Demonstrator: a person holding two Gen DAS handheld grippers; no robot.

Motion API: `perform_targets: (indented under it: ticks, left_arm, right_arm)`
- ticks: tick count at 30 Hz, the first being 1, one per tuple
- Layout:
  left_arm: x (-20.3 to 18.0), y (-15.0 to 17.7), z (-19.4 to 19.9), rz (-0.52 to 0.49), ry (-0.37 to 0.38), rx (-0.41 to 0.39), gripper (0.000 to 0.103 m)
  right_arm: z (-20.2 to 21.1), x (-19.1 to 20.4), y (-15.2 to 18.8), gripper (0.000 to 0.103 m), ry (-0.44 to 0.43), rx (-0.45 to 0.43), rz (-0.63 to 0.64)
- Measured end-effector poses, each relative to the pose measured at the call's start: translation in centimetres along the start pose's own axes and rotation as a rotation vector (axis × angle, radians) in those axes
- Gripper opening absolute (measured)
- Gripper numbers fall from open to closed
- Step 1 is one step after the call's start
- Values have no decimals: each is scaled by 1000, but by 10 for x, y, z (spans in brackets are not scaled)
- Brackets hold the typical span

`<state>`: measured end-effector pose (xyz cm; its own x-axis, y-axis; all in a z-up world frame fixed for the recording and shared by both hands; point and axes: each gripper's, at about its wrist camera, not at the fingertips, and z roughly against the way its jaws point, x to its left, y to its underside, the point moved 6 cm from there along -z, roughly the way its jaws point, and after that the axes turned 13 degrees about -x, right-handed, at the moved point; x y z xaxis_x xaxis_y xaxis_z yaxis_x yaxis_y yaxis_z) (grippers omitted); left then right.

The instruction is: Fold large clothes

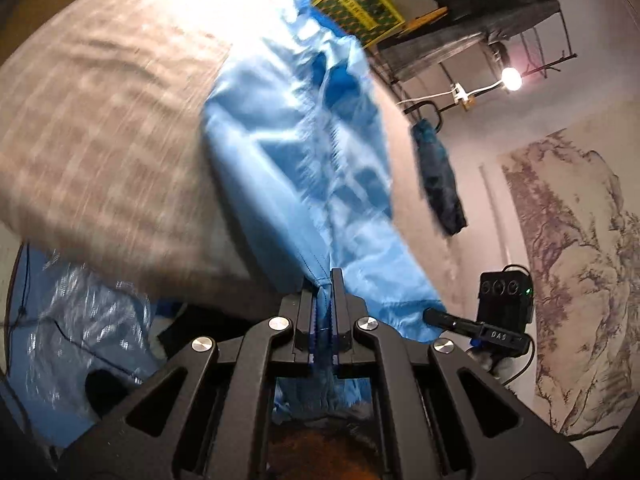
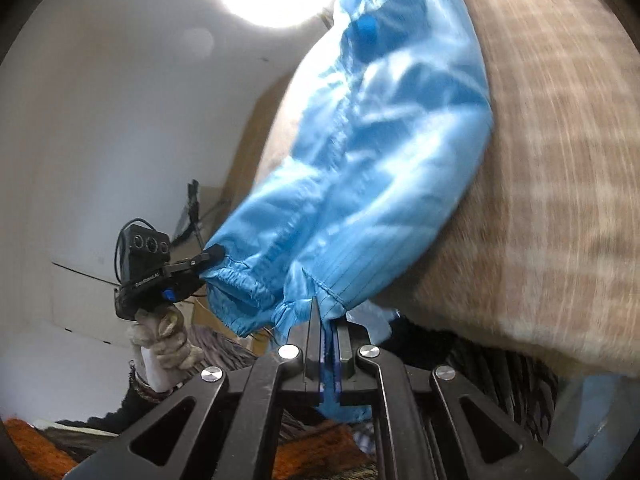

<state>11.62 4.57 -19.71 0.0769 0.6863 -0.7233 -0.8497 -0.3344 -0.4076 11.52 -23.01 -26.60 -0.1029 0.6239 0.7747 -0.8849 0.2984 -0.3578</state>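
Note:
A shiny light-blue garment [image 1: 304,152] lies stretched over a beige checked cover [image 1: 100,128], its lower end lifted off it. My left gripper [image 1: 327,276] is shut on a seam of the blue fabric. The right gripper [image 1: 430,314] shows at the right, pinching the garment's edge. In the right wrist view the same garment [image 2: 380,152] hangs down to an elastic cuff [image 2: 236,284]. My right gripper [image 2: 326,312] is shut on fabric beside the cuff. The left gripper [image 2: 214,252], held by a gloved hand [image 2: 168,344], pinches the cuff's far corner.
A clothes rack [image 1: 480,20] with dark garments, a yellow-edged green box [image 1: 362,4] and a lit lamp [image 1: 511,78] stand behind. A dark blue cloth [image 1: 440,184] hangs from a hook. Crinkled blue plastic [image 1: 80,320] lies low at the left. Orange fabric [image 2: 308,452] lies below.

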Motion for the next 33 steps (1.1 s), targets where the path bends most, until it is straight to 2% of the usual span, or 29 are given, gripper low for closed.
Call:
perform_targets:
  ticks: [8, 15, 21, 27, 31, 33]
  left_arm:
    - [-26, -72, -29, -38, 14, -94, 2]
    - [-7, -128, -83, 24, -15, -143, 2]
    - [18, -154, -131, 48, -87, -123, 2]
    - [42, -164, -162, 67, -152, -118, 2]
    - [50, -165, -172, 60, -166, -114, 2]
    - [53, -167, -173, 65, -179, -115, 2]
  right_arm:
    - [5, 22, -67, 0, -14, -93, 70]
    - [-15, 12, -132, 0, 63, -168, 87]
    - [-49, -21, -176, 0, 148, -173, 49]
    - [-71, -56, -197, 0, 212, -152, -15]
    - [-79, -62, -204, 0, 211, -139, -15]
    - [-77, -59, -205, 4, 198, -133, 2]
